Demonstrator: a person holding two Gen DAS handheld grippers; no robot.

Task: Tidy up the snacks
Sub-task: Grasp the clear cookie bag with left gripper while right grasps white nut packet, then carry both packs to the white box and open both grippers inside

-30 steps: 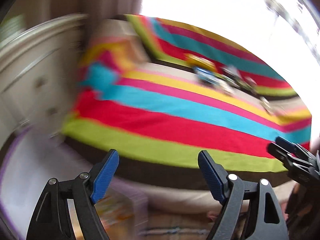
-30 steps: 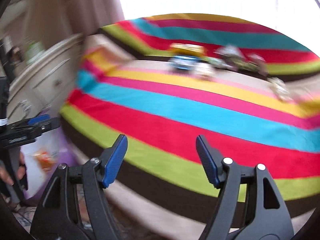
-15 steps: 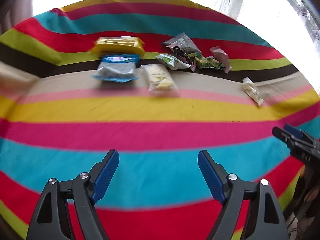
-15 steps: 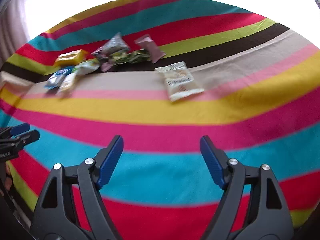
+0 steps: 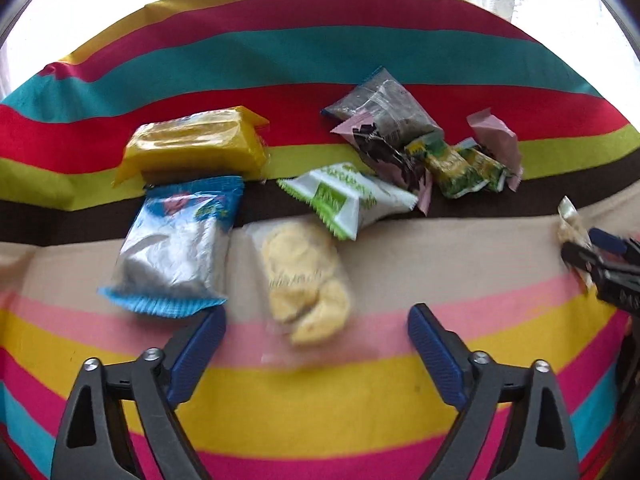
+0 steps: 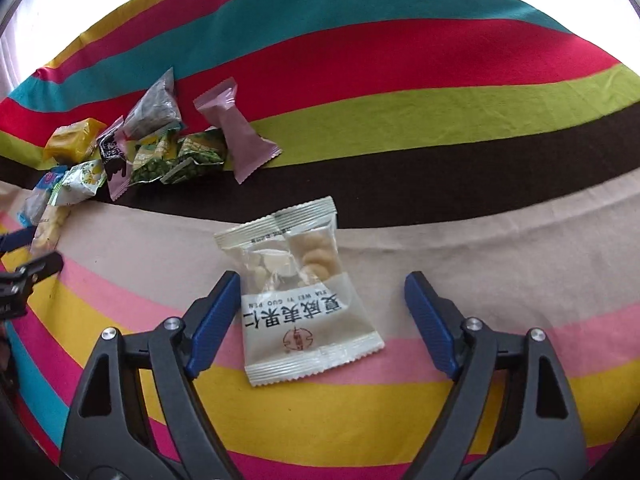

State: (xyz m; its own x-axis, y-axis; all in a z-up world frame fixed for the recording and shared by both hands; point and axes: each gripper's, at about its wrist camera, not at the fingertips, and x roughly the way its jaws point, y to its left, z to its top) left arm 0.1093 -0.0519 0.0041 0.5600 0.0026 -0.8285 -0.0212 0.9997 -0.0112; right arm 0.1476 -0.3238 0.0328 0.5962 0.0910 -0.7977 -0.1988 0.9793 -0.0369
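Both claws have swung from the room's edge to the striped bed, jaws just widening and empty: left claw (image 5: 316,344) fronts the biscuit pack (image 5: 304,276), right claw (image 6: 320,316) straddles the nut packet (image 6: 304,292), ready for pickup.

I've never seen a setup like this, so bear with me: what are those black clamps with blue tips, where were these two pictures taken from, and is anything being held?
They are hand-held grippers; a person carries one in each hand, each with a camera looking along its jaws. One picture is from the left gripper, over a clear packet of yellow biscuits. The other is from the right gripper, over a white nut packet. More wrapped snacks lie on the striped blanket. Both jaws have just been opening; nothing is held.
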